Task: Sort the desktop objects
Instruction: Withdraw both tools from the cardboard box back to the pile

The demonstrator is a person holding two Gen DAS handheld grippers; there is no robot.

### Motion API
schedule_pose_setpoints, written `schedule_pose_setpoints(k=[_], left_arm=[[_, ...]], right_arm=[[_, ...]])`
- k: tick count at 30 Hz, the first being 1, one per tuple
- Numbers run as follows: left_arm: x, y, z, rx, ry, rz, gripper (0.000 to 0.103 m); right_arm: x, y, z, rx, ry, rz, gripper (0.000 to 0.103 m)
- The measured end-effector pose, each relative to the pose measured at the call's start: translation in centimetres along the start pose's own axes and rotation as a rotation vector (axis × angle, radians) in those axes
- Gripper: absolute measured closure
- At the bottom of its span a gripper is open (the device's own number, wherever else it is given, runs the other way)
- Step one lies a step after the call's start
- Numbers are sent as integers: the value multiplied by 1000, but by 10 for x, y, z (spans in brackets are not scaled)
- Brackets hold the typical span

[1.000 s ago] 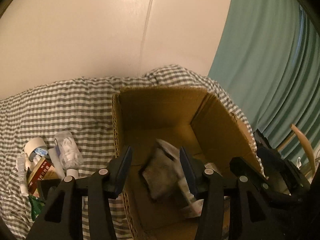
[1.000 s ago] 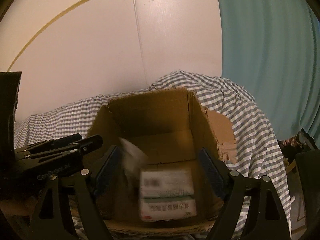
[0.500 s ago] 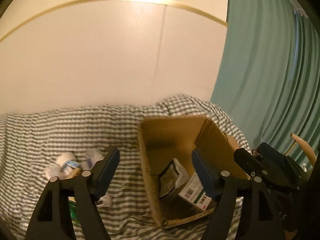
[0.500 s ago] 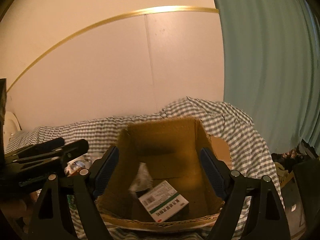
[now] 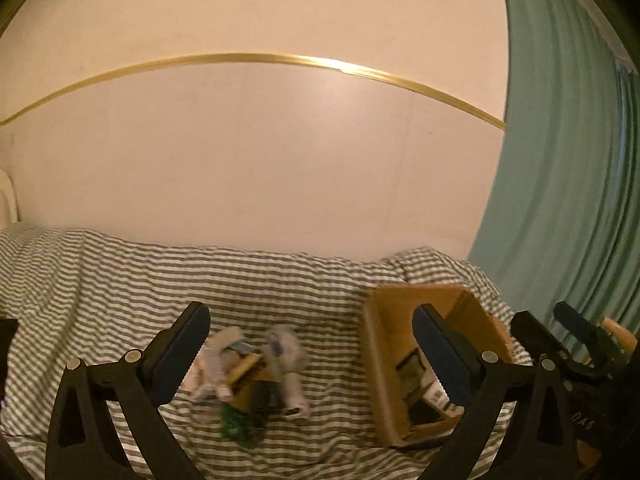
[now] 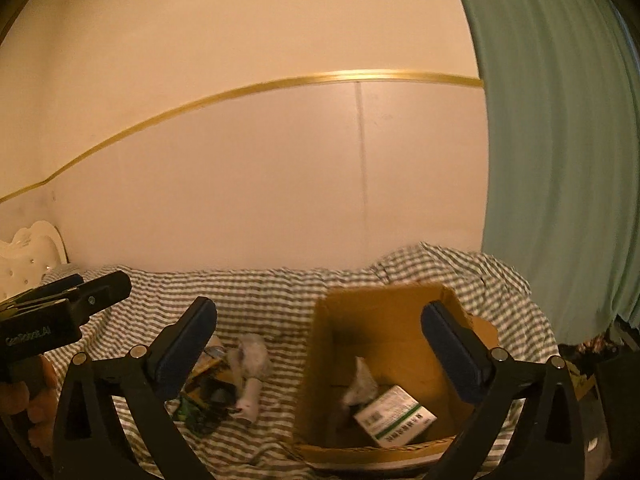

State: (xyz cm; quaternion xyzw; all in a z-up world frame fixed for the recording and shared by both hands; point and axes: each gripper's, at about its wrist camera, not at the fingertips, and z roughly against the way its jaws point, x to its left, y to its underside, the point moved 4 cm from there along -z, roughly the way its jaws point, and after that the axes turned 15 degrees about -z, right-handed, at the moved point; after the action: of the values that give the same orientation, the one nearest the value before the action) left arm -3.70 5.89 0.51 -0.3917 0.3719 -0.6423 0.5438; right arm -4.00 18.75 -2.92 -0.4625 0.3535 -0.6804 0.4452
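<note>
An open cardboard box (image 5: 380,364) (image 6: 320,360) stands on the checked cloth (image 5: 120,280). A white-and-green medicine box (image 6: 394,410) and a crumpled grey packet (image 6: 360,382) lie inside it. Left of the box sits a blurred pile of small objects (image 5: 248,372) (image 6: 224,376): white bottles, a tape roll, a green packet. My left gripper (image 5: 310,318) hangs high above the cloth, its jaws opening with nothing between them. My right gripper (image 6: 319,312) is held above the box's near side, its jaws also opening and empty. Each gripper shows at the edge of the other's view.
A plain wall with a gold strip rises behind the cloth-covered surface. A teal curtain (image 5: 560,160) (image 6: 560,140) hangs at the right, close to the box. A white carved piece of furniture (image 6: 28,252) stands at the far left.
Both grippers have risen and drawn back from the box while their jaws widened. The grey packet left the left jaws and the medicine box left the right; both now lie in the box.
</note>
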Motion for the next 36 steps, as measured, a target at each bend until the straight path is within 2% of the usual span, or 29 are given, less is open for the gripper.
schedule_pose_setpoints(k=[11,14,24,28,32,36], left_arm=[[74,21,16,1,-103,11,0],[92,27,12,-2,-100,27,0],[140,53,-28,54,-99,80,0],[145,73,-51,100,-90,85,1],[144,95,-77,162,-67,79,9],[138,107,-103,213,-44,56,12]], right_arm=[[62,11,-4,11,-59,64,0],[71,17,-10,18,-59,70,0],[105,48,-49,76,-75,139,0],[115,67,-71,120,-82,155,0],[120,91,-96,172,-81,169,0],[122,112,-116,216,-79,191,0]])
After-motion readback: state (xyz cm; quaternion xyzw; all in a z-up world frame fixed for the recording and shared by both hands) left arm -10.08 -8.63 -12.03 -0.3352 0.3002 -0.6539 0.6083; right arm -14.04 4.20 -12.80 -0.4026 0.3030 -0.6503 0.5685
